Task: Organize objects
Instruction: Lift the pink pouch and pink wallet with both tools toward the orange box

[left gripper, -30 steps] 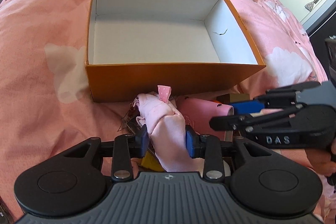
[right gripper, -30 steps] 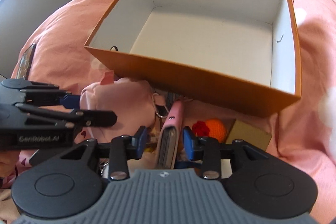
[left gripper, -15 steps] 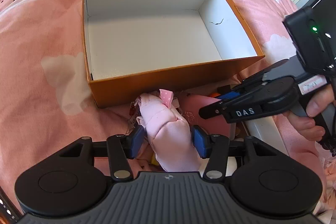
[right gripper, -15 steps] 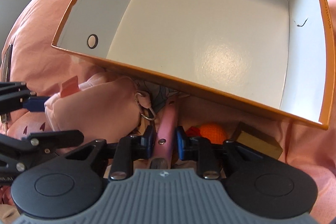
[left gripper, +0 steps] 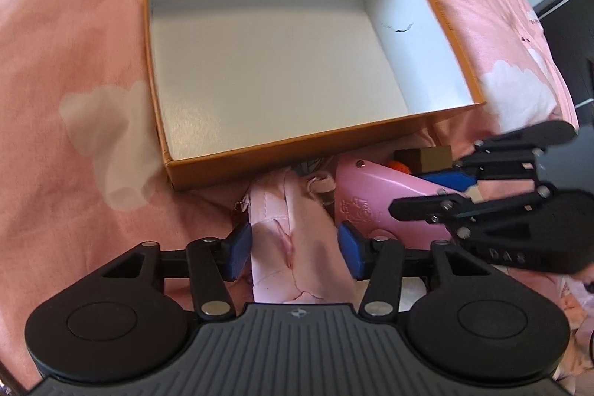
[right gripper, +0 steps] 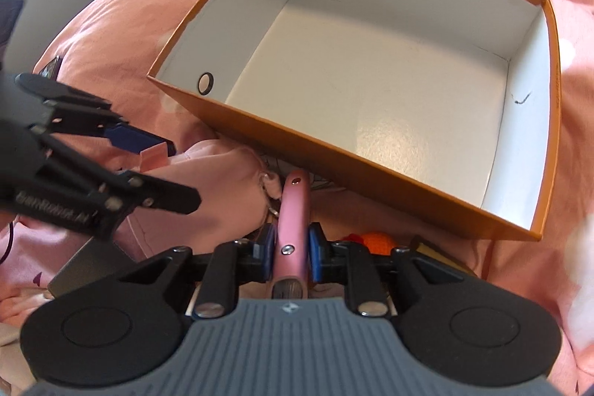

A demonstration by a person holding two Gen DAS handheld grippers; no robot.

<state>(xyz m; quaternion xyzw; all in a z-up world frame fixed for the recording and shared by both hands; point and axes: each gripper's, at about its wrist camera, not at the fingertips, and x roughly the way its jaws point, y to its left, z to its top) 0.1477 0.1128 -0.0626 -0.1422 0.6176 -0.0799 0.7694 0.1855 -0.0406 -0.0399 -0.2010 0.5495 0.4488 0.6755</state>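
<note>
Pink bedding under an orange box (left gripper: 297, 151) — left claw (left gripper: 295, 249) grips pink cloth (left gripper: 297, 247), right claw (right gripper: 290, 249) pinches pink wallet (right gripper: 293, 210).

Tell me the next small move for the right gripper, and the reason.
Probably lift and carry forward over the near wall of the orange box, then release inside. The right gripper is shut on the pink wallet, which sits just short of that wall, and the box's white floor shows nothing on it. The left gripper holds the pink cloth bundle beside it.
</note>
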